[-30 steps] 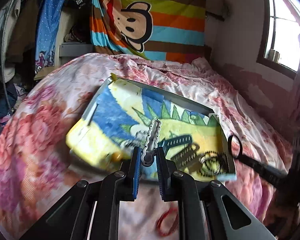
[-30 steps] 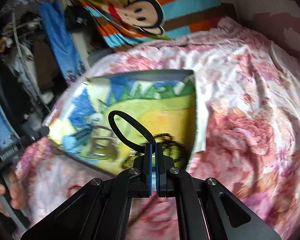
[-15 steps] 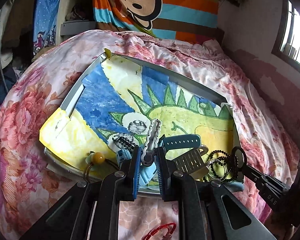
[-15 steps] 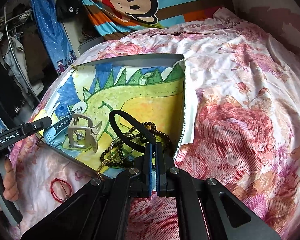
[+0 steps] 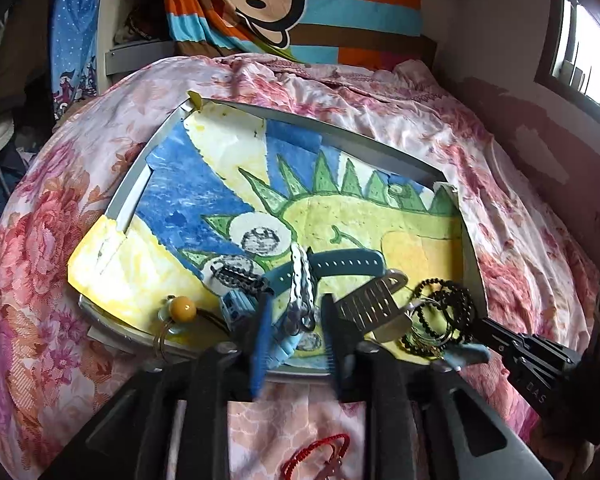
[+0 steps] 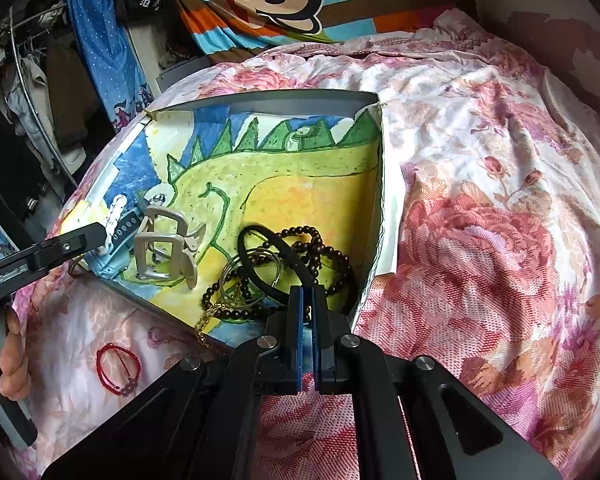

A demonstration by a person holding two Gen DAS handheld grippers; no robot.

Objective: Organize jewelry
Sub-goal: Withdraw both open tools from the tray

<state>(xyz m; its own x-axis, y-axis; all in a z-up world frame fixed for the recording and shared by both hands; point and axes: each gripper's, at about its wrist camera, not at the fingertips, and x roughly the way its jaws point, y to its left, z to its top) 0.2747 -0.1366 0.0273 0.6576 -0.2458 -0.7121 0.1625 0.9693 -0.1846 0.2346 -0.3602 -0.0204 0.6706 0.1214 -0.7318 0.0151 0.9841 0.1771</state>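
Observation:
A grey tray [image 5: 364,141] lined with a dinosaur drawing lies on the bed, also in the right wrist view [image 6: 284,98]. My left gripper [image 5: 296,308] has opened; a white wavy hair clip [image 5: 302,280] stands between its jaws over the tray's near edge, and shows in the right wrist view [image 6: 114,216]. My right gripper [image 6: 308,300] is shut on a black hair tie [image 6: 276,256], low over dark bead bracelets [image 6: 332,260] and metal rings [image 6: 252,276]. A teal watch strap [image 5: 344,262] and a beige claw clip [image 6: 168,248] lie in the tray.
A red string bracelet [image 6: 118,368] lies on the floral bedspread just outside the tray's near edge, also in the left wrist view [image 5: 320,452]. An amber bead on a ring [image 5: 182,308] sits at the tray's front left. A striped monkey blanket [image 5: 300,4] hangs behind.
Both grippers came down toward the tray's near edge. My left jaws spread apart around the white clip. My right gripper lowered the black hair tie onto the bead pile.

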